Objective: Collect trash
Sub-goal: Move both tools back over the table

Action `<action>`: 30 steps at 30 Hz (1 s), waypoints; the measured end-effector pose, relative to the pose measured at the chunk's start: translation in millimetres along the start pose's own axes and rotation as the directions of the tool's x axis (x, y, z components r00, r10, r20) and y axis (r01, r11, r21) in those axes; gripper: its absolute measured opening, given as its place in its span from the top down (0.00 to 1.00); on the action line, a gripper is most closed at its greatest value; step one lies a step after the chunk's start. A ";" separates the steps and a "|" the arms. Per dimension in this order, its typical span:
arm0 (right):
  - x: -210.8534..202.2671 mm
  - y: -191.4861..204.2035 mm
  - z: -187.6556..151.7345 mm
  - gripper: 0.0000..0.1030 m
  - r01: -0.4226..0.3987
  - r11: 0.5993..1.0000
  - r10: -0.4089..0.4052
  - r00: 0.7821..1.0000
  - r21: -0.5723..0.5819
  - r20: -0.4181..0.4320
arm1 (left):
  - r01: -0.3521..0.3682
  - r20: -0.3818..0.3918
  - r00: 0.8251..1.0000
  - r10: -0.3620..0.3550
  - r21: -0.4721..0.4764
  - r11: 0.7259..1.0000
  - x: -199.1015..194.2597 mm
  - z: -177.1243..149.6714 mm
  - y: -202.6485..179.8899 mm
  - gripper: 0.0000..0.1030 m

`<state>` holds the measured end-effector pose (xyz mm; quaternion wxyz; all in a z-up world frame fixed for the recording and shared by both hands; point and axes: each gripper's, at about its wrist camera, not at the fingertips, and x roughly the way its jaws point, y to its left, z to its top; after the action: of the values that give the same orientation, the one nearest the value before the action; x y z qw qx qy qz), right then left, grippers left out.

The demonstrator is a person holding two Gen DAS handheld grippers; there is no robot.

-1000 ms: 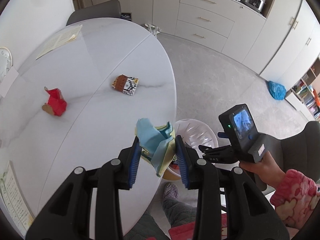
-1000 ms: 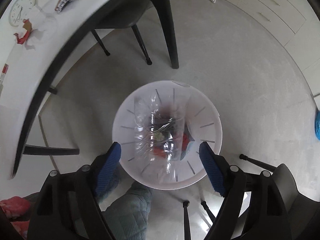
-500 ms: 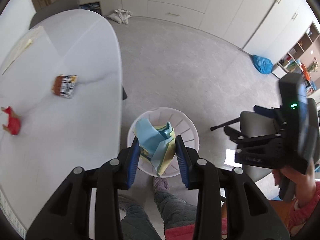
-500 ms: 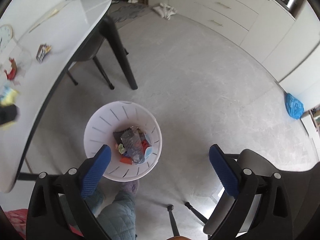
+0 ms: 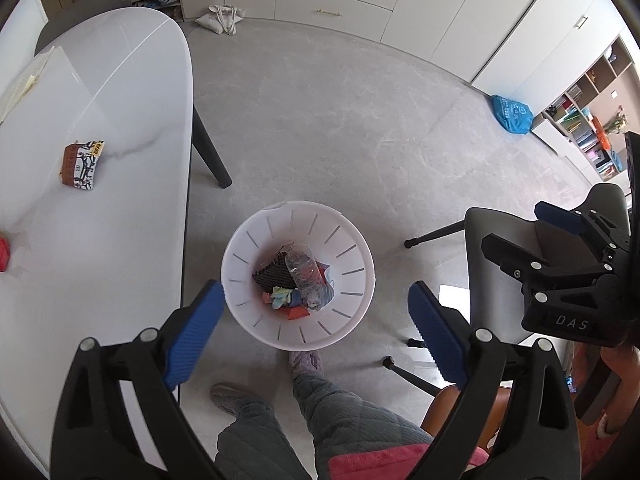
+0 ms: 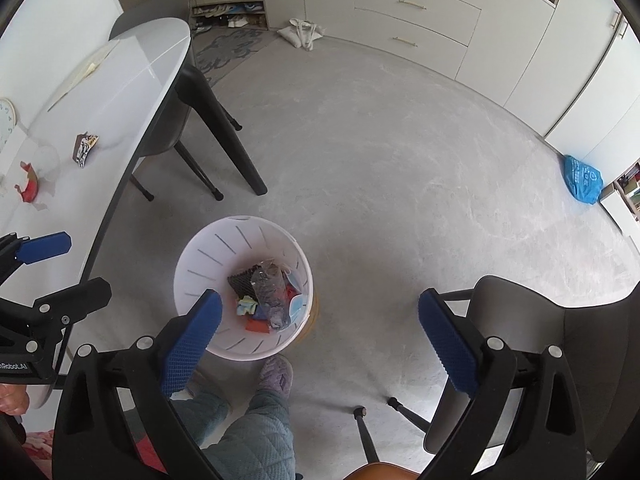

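A white slotted trash bin (image 5: pixel 352 232) stands on the floor beside the table and holds several pieces of trash, among them a clear plastic bottle (image 5: pixel 302 270) and blue-yellow paper (image 5: pixel 282 294). It also shows in the right wrist view (image 6: pixel 192 256). My left gripper (image 5: pixel 316 322) is open and empty above the bin. My right gripper (image 6: pixel 318 336) is open and empty, above the floor just right of the bin. A brown patterned wrapper (image 5: pixel 80 164) and a red wrapper (image 6: pixel 30 186) lie on the white table (image 5: pixel 120 92).
Dark table legs (image 5: pixel 210 156) stand behind the bin. A grey chair (image 6: pixel 560 320) is at the right. The person's legs and slippers (image 5: pixel 304 362) are just below the bin. A blue bag (image 5: pixel 512 114) and a white bag (image 5: pixel 222 20) lie on the floor by the cabinets.
My left gripper moved from over the table to above the bin and opened; the blue-yellow paper it held now lies in the bin. The right gripper rose and drew back, open throughout.
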<state>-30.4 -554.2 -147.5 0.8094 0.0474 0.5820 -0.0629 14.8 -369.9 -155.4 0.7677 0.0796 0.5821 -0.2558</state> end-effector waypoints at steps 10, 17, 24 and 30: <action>-11.9 25.2 6.3 0.05 -0.020 0.999 0.021 0.999 -0.030 0.030 | -0.012 0.030 0.999 0.014 -0.086 0.996 -25.0 -3.8 33.6 0.12; -21.6 81.1 37.7 0.03 -0.106 0.988 0.115 0.990 -0.113 0.079 | -0.097 0.131 0.980 0.147 -0.326 0.940 -78.3 -13.5 129.4 0.10; -8.9 163.8 75.0 0.03 -0.186 0.957 0.207 0.975 -0.223 0.075 | -0.174 0.103 0.954 0.282 -0.575 0.799 -102.5 -32.0 252.9 0.10; 10.1 231.7 102.1 0.03 -0.241 0.925 0.267 0.962 -0.293 0.053 | -0.226 0.028 0.937 0.349 -0.712 0.665 -91.6 -32.5 332.5 0.10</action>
<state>104.8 -341.2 -123.8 0.8349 0.0029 0.5362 0.1245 130.9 -44.0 -138.2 0.8155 -0.1463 0.5506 0.1022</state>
